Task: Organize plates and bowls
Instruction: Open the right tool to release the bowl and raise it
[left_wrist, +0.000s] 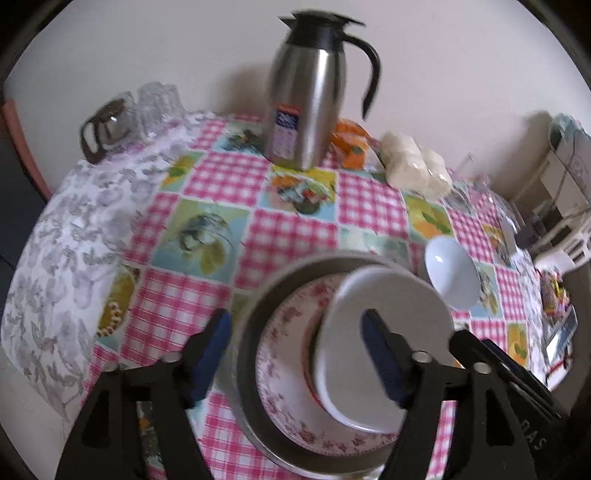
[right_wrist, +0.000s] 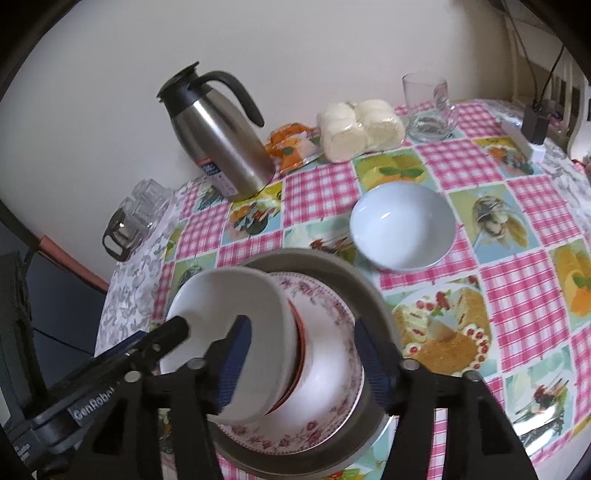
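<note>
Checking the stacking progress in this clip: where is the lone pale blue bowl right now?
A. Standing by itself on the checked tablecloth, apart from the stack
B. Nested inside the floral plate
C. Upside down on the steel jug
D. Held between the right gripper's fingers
A: the pale blue bowl stands upright on the tablecloth, clear of the stack on the floral plate and of both grippers.

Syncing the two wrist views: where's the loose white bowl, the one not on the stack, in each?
Left wrist: the white bowl sits right of centre, beyond the plate stack.
Right wrist: the bowl sits above centre right, behind the stack.
Shared landmark: the steel jug by the wall.
</note>
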